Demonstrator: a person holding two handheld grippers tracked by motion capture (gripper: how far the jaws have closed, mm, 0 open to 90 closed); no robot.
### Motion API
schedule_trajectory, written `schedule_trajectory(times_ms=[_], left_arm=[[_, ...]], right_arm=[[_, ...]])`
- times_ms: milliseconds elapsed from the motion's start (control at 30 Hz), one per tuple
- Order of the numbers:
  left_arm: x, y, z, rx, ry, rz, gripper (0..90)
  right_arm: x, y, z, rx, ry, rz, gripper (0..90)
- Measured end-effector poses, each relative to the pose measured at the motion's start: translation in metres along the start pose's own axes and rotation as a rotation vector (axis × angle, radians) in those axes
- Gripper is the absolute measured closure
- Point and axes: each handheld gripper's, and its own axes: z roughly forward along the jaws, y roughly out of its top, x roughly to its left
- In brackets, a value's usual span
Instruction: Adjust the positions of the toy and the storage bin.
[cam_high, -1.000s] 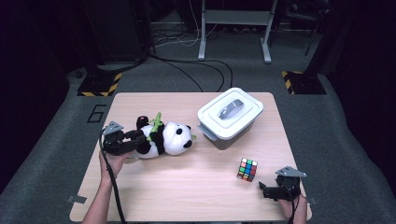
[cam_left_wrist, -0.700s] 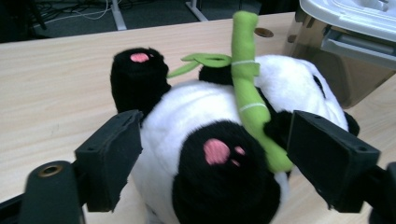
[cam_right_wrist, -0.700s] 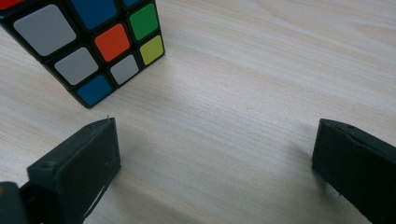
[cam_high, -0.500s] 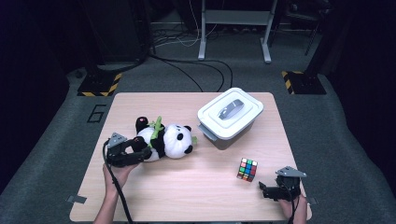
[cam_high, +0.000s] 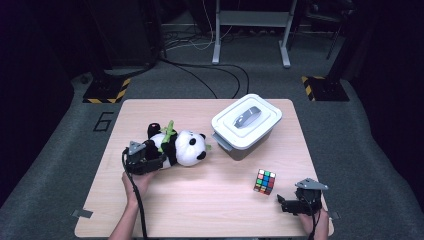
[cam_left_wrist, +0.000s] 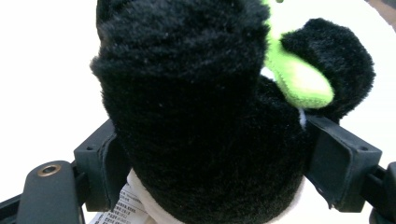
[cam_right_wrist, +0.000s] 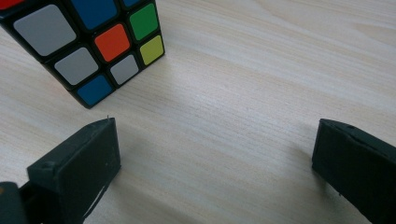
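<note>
A black and white panda plush with a green leaf lies on its side at the left of the wooden table. My left gripper is pushed onto the plush's black rear end. In the left gripper view that black fur fills the gap between the jaws, which stand at full width, so the left gripper is open around it. My right gripper rests open near the table's front right corner. A colour cube sits just ahead and left of it. In the right gripper view the cube lies beyond the open gripper.
A white lidded box with a grey handle stands at the back right of the table. Dark floor with cables and a metal stand lies beyond the table's far edge. Bare wood lies between the plush and the cube.
My left gripper has slid forward and right onto the panda's black rear end, which now sits between its jaws. The right gripper and the cube have not moved.
</note>
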Motion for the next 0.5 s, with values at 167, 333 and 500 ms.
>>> schedule_trajectory(times_ms=[167, 333, 500], left_arm=[[-0.003, 0.002, 0.012, -0.026, 0.038, 0.022, 22.0], [-0.002, 0.011, 0.026, -0.032, 0.052, 0.011, 22.0], [0.0, 0.022, 0.043, -0.032, 0.063, 0.01, 21.9]], right_arm=[[0.0, 0.0, 0.0, 0.0, 0.0, 0.0, 0.1], [0.0, 0.0, 0.0, 0.0, 0.0, 0.0, 0.1], [0.0, 0.0, 0.0, 0.0, 0.0, 0.0, 0.2]])
